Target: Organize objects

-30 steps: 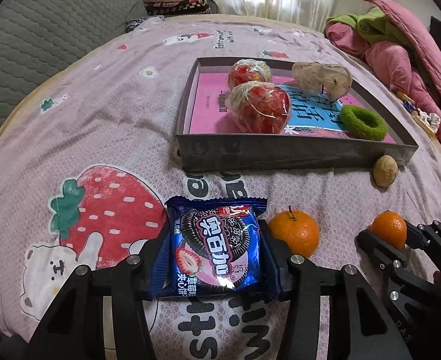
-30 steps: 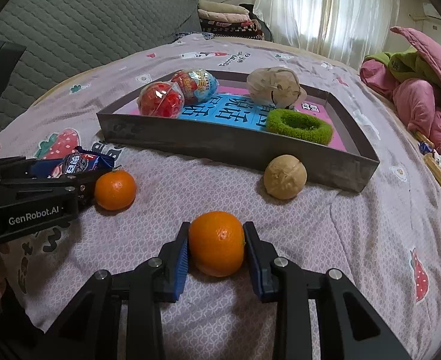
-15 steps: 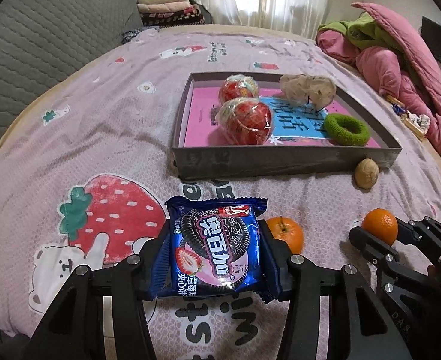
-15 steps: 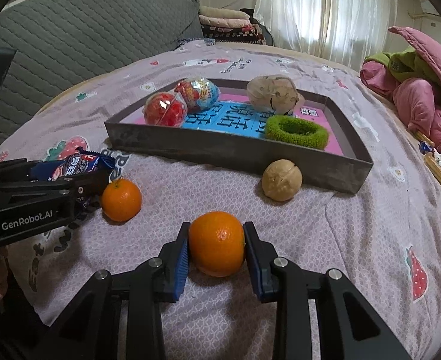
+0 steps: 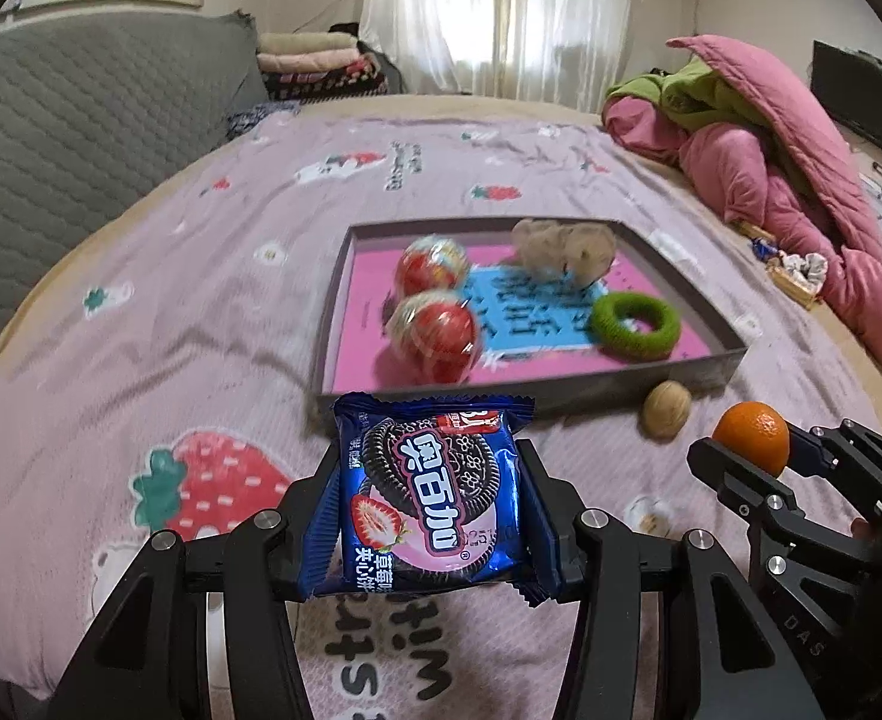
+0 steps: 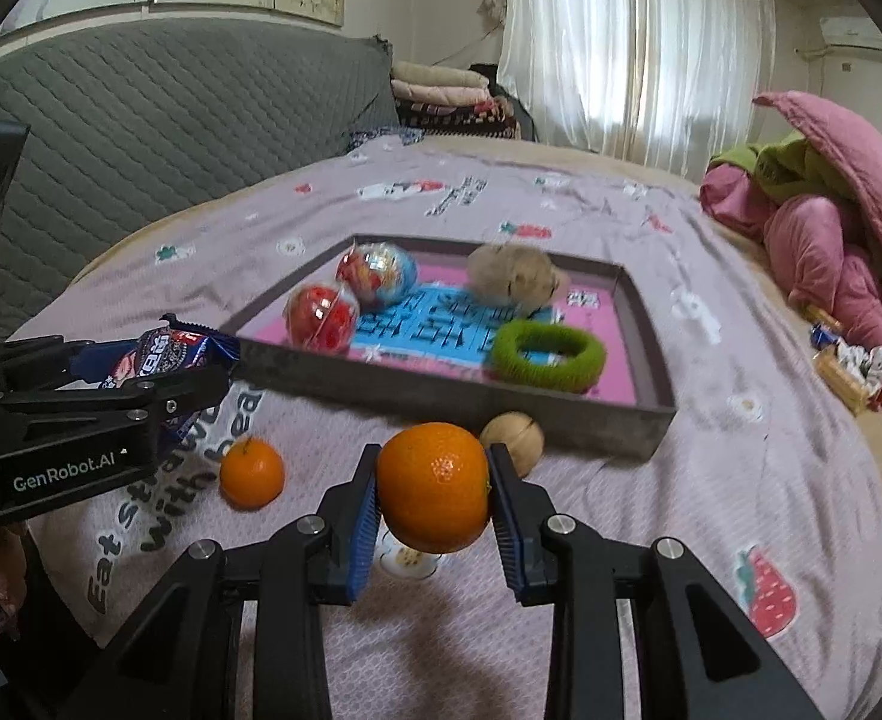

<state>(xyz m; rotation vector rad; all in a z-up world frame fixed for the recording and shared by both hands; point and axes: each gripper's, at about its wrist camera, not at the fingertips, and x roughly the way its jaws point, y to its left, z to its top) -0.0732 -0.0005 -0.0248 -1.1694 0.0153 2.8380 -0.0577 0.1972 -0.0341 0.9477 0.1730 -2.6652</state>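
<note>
My left gripper [image 5: 432, 498] is shut on a blue cookie packet [image 5: 435, 495], held up above the bedspread; the same packet [image 6: 168, 354] shows at the left of the right wrist view. My right gripper [image 6: 435, 489] is shut on an orange [image 6: 433, 485], lifted clear of the bed, and that orange [image 5: 752, 437] appears at the right of the left wrist view. A second orange [image 6: 252, 473] and a walnut [image 6: 516, 439] lie on the bed in front of the grey tray [image 6: 453, 399]. The tray [image 5: 678, 372] holds two red wrapped balls, a beige wrapped item and a green ring [image 5: 636, 324].
A pink and green quilt [image 5: 759, 144] is heaped at the right of the bed. A grey quilted headboard [image 6: 159, 132] runs along the left. Folded blankets [image 5: 315, 60] are stacked at the far end by the curtain. Small wrappers [image 6: 849, 369] lie near the quilt.
Both grippers have risen from the bed, the left with the cookie packet and the right with the orange. The second orange and the walnut stay on the bedspread.
</note>
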